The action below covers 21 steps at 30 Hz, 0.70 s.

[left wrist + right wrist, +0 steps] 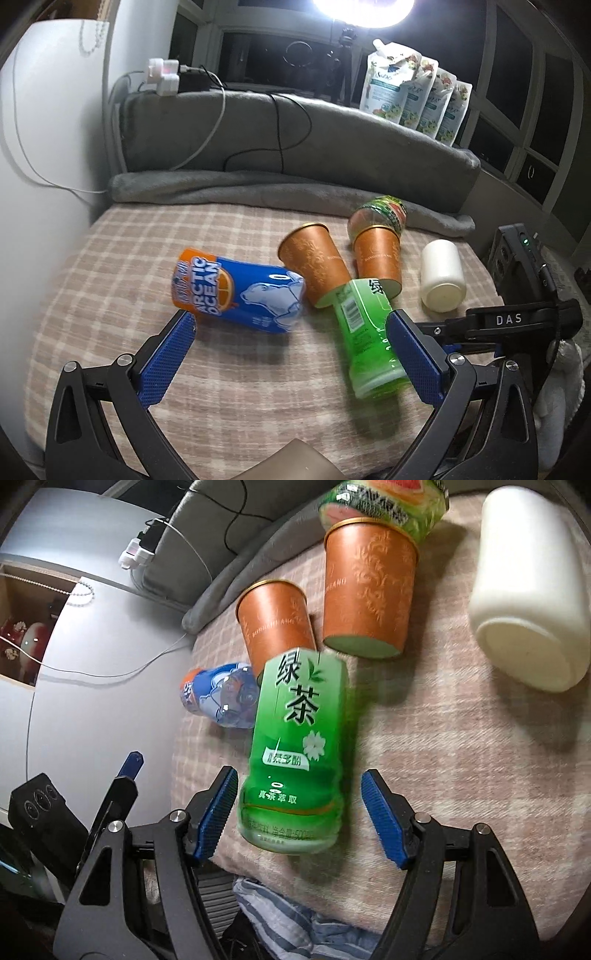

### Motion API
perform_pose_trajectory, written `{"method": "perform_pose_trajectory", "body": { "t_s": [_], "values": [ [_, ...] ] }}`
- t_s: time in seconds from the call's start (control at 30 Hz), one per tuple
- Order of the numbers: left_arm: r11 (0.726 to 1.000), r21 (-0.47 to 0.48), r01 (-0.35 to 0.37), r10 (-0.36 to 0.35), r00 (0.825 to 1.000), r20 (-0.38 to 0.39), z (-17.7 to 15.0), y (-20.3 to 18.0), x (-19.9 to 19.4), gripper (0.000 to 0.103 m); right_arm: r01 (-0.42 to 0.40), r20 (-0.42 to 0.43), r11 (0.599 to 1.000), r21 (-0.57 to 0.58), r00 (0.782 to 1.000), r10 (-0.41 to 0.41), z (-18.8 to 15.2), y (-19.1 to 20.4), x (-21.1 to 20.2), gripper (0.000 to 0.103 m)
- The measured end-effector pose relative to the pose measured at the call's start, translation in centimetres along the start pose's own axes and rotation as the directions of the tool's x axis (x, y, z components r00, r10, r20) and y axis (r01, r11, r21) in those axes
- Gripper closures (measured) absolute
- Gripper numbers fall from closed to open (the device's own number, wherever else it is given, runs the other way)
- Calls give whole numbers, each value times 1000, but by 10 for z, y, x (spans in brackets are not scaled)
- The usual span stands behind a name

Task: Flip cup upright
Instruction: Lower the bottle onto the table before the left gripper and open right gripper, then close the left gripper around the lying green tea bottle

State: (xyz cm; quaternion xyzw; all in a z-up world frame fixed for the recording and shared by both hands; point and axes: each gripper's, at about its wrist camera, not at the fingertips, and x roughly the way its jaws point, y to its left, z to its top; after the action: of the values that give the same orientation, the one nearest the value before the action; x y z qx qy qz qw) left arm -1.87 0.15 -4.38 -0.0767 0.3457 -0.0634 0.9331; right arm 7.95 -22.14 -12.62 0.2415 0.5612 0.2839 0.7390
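Several cups lie on their sides on a plaid cloth [110,280]. A green tea cup [299,749] lies between the open fingers of my right gripper [299,805], which are apart from it; it also shows in the left wrist view [365,332]. Two orange paper cups [314,266] [380,258] lie beyond it, seen too in the right wrist view [277,620] [369,587]. A blue Arctic Ocean cup [240,291] [218,694] lies just ahead of my open, empty left gripper [291,332]. A white cup [443,277] [532,590] lies at the right.
A green fruit-print cup [380,214] lies behind the right orange cup. A grey blanket [295,140] is bunched along the far edge, with cables and a power strip [162,74]. Refill pouches [413,92] stand on the sill. A white wall [37,184] is at left.
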Motion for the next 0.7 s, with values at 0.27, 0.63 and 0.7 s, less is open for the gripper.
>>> {"method": "perform_pose_trajectory", "body": {
  "t_s": [0.27,0.63,0.7],
  "values": [
    [995,-28,101,-103,991,-90,2,-10,18,1,160,167,972,-173,977,-131,-19,19,-38,27],
    [983,-27,180,-182,968,-173,8,-38,37,7,442,470,868,-227,830,-300,-60,27,-103,12],
    [982,-27,189,-191,963,-189,9,-42,42,8,460,482,860,-224,819,-312,-62,25,-107,12]
  ]
}}
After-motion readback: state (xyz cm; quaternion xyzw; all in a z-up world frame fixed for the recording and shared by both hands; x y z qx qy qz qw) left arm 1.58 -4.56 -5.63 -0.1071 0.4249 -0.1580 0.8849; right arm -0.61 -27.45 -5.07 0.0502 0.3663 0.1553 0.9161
